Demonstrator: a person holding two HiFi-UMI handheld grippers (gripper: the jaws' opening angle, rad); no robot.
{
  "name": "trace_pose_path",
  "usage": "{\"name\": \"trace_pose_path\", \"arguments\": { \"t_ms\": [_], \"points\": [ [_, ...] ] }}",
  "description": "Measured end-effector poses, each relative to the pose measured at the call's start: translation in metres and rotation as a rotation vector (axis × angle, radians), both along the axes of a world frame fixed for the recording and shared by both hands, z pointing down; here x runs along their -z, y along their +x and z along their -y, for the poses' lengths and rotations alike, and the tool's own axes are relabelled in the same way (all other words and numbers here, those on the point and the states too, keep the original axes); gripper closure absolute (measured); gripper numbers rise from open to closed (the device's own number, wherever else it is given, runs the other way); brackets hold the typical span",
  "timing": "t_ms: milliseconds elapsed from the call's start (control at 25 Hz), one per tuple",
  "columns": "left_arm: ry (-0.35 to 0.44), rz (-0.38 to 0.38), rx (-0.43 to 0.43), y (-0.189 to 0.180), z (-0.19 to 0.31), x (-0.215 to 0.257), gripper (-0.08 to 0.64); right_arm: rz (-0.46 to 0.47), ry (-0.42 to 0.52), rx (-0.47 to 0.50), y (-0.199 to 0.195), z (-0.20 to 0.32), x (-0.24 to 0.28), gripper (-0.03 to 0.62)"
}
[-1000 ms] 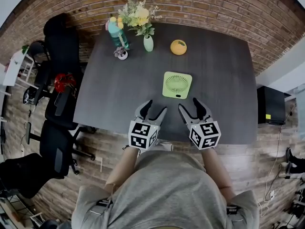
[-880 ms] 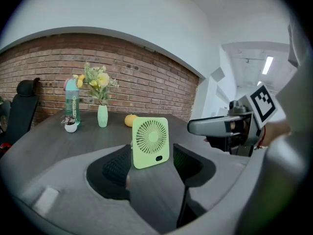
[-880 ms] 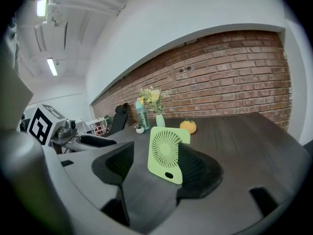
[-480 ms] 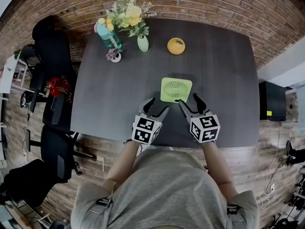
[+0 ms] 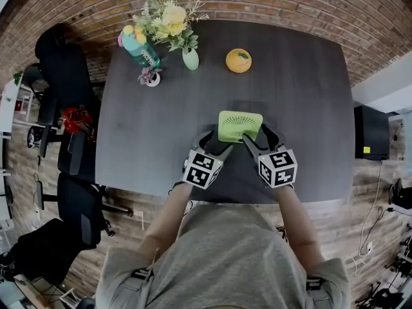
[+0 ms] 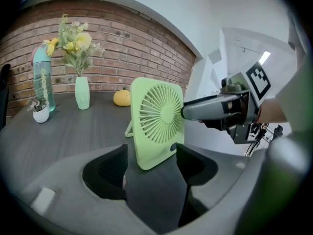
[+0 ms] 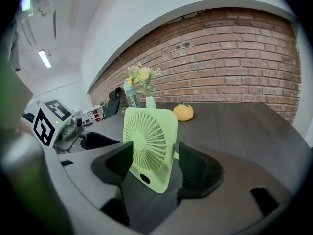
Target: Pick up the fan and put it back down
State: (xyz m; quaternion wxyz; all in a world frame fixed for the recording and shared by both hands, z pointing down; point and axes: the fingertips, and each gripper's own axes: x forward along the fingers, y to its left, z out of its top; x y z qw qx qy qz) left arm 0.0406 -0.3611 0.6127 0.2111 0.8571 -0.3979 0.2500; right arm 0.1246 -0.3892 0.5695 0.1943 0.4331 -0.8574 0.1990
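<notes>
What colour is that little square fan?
The fan is pale green, clearest in the right gripper view.

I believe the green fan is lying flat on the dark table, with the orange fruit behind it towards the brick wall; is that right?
Not quite: the fan is not lying flat. It stands upright on the table, propped on its rear stand, as the left gripper view shows. The rest holds: the orange fruit sits behind it towards the brick wall.
</notes>
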Motion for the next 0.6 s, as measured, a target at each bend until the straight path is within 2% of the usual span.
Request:
{"name": "trace_pose_path", "arguments": {
  "t_ms": [320, 600],
  "points": [
    [-0.038, 0.0, -0.054, 0.009, 0.013, -0.023, 0.262, -0.025, -0.011, 0.015, -0.007, 0.01, -0.015, 0.318],
    [-0.035, -0.007, -0.071, 0.02, 0.025, -0.027, 0.262, -0.028, -0.013, 0.01, -0.009, 0.015, -0.018, 0.318]
  ]
}}
